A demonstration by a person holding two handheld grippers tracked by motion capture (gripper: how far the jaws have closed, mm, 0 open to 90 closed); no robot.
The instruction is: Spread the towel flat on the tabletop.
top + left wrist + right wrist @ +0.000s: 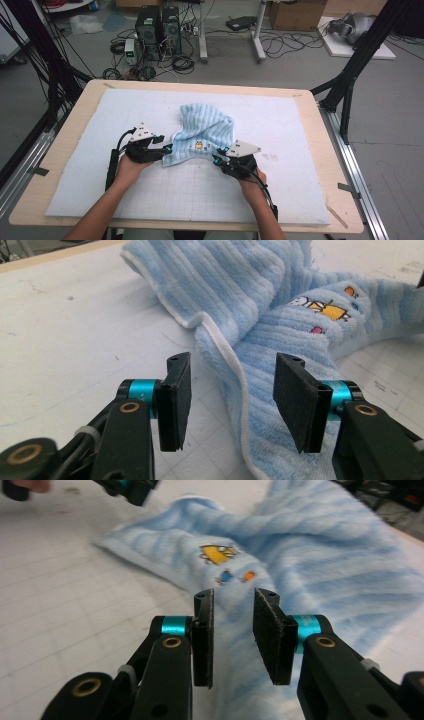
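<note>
A light blue striped towel [205, 132] with a small cartoon embroidery lies bunched on the white mat [300, 125]. My left gripper [167, 148] is at the towel's near left corner. In the left gripper view its jaws [232, 362] stand apart, with the towel's white-hemmed edge [235, 370] running between them, untouched by the pads. My right gripper [216, 157] is at the near right corner. Its jaws [234, 597] show a narrow gap over the towel [310, 555], just short of the embroidery [220, 555], and the pads press on nothing.
The mat covers most of a wooden table [65, 145]. Bare mat lies in front of and beside the towel. Beyond the table's far edge are computer towers [157, 30], cables and black frame legs [350, 75]. The left gripper [125, 487] appears blurred at the top of the right gripper view.
</note>
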